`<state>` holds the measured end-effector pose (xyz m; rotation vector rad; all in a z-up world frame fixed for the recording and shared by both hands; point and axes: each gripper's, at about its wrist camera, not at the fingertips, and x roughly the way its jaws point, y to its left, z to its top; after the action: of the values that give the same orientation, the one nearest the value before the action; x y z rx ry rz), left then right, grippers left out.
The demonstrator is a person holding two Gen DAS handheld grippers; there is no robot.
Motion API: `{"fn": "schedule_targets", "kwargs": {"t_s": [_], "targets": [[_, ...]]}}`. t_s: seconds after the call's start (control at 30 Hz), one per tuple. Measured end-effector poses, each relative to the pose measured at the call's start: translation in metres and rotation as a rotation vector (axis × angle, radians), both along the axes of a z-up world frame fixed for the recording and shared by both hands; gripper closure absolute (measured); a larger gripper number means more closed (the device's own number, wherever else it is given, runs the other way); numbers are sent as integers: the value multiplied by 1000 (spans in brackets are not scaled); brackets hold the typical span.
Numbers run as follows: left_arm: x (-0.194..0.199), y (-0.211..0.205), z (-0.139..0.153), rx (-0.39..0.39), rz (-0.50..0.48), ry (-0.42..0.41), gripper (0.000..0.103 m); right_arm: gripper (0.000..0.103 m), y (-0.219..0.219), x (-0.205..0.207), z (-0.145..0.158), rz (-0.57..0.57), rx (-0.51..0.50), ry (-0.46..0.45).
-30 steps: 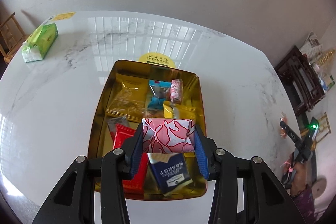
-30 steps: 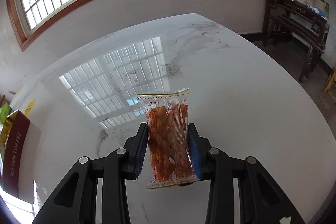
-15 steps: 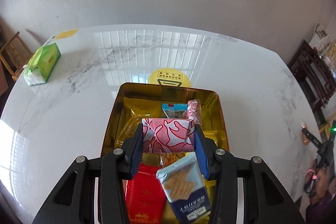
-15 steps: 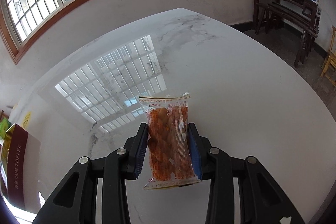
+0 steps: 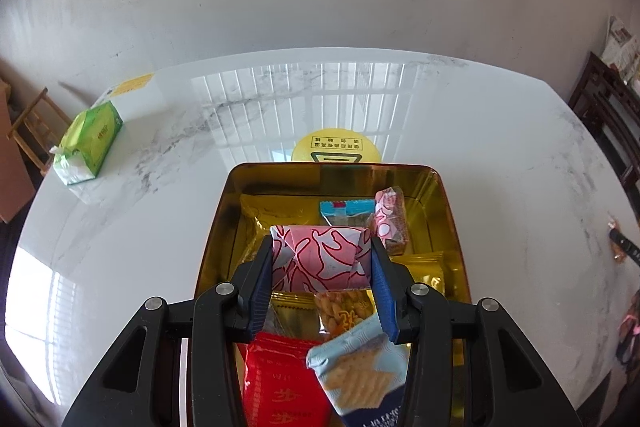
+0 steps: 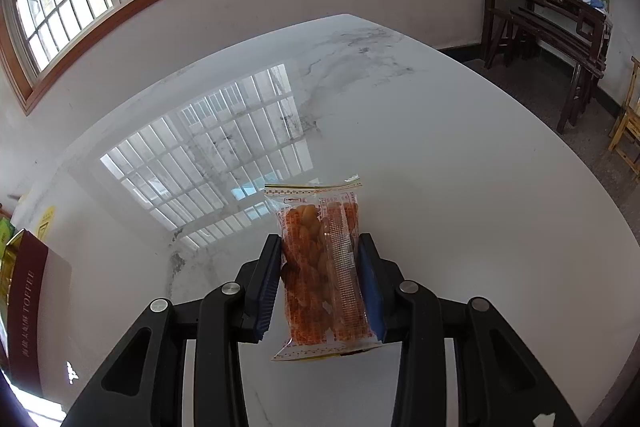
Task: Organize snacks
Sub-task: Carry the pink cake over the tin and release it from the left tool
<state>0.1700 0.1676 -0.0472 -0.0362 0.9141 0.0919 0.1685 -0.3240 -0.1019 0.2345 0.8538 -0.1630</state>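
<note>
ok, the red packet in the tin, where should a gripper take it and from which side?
Take the red packet across its two long edges, near the middle, from straight above. It lies flat in the gold tin, so only a top approach fits. A blue cracker pack overlaps its right edge; that may crowd one finger, so lift it first.

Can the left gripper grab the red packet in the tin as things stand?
Probably not yet: the left gripper is shut on the pink patterned packet. The red packet lies uncovered in the gold tin below, so dropping the pink one first should free it.

Each claw (image 5: 322, 281) is black, with blue ribbed pads (image 5: 260, 287) and silver screws (image 5: 224, 289).
</note>
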Motion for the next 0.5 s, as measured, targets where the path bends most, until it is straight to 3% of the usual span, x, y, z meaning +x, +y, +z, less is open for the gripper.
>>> {"fn": "schedule_targets", "kwargs": {"t_s": [0.5], "targets": [[7,3,-12,70,15,12,58,68,4,1,1,2,-24,10]]}}
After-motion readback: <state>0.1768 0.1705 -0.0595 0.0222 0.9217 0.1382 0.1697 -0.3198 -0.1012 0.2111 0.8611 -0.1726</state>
